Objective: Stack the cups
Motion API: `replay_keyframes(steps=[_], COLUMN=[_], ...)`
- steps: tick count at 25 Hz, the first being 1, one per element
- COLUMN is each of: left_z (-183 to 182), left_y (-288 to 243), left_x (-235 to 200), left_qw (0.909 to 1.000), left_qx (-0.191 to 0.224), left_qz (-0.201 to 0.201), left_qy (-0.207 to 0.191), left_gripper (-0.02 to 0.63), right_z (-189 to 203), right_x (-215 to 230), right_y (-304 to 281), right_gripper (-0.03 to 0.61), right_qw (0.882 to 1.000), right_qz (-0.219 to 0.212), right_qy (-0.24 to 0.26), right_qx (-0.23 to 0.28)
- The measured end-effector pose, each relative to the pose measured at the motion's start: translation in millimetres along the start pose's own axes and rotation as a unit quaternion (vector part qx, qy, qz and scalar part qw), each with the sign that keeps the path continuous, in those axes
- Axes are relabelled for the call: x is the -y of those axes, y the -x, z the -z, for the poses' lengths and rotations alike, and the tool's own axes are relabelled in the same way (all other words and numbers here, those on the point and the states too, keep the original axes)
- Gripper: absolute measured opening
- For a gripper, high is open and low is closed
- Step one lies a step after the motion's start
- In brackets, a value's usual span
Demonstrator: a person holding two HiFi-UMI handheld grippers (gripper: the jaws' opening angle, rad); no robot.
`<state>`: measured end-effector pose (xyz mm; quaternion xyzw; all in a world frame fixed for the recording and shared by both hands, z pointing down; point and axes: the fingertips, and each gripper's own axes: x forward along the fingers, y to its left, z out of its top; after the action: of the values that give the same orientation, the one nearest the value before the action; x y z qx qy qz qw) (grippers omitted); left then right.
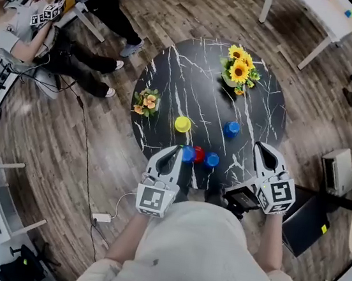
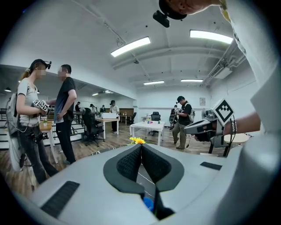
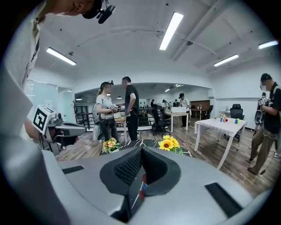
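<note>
Counts 5 small cups on the round black table (image 1: 172,72). Places a yellow cup (image 1: 182,124) toward 8 o'clock from the middle and a lone blue cup (image 1: 231,129) toward 4 o'clock. Places a row of 3 at the 6 o'clock edge: left blue cup (image 1: 188,154), red cup (image 1: 198,154), right blue cup (image 1: 211,159), touching or nearly so. Finds no stack so far. Leaves the sunflowers (image 1: 239,69) at 1 o'clock and the small bouquet (image 1: 146,101) at 9 o'clock out of the job.

Shows the left gripper (image 1: 176,148) with jaws pressed fully together on nothing, hanging just over the left end of the row. Shows the right gripper (image 1: 262,148) likewise closed and empty, out by 5 o'clock, apart from every cup.

Judging by looks: probably light, stiff, hollow plastic with smooth walls, so prone to tipping, skidding or popping out of a hard pinch. Cannot tell from above whether upright or inverted. Best to open the jaws first, then take 1 cup across its side wall near the top, or pinch the rim with 1 pad inside and 1 outside. Better squeezed gently, lifted straight, and lowered square over the next cup to nest without jamming.
</note>
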<state>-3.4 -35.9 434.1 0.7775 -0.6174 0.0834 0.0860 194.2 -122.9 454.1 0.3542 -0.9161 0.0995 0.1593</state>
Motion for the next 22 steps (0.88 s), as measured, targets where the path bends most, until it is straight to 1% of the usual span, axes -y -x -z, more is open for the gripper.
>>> replay_keyframes(steps=[8,11,14,18,22], left_z=[-14.8,-9.2,-9.2,-3.6,-8.4], left_y=[2.1,5.4,7.9,12.4,11.8], left_x=[5.2,8.5,13.9,19.4,27.8], left_qw=[0.9995,0.9990,0.9984,0.9974,0.9965], left_qx=[0.013,0.004,0.005,-0.006,0.007], left_qz=[-0.029,-0.045,-0.056,-0.070,-0.083], left_qy=[-0.004,-0.004,0.000,-0.013,0.005], left_gripper=[0.021,0.021,0.021,0.021,0.021], right_z=[27.9,41.9,56.5,72.6,92.2], right_x=[22.7,25.7,26.4,29.2,33.2], right_y=[-24.3,-31.0,-40.1,-49.7,-60.0], right_gripper=[0.009,0.011,0.011,0.018,0.042], right_qw=[0.999,0.998,0.997,0.995,0.992], right_qz=[-0.020,-0.032,-0.048,-0.061,-0.075], right_qy=[0.000,-0.004,-0.005,-0.006,-0.005], right_qx=[-0.035,-0.050,-0.066,-0.083,-0.104])
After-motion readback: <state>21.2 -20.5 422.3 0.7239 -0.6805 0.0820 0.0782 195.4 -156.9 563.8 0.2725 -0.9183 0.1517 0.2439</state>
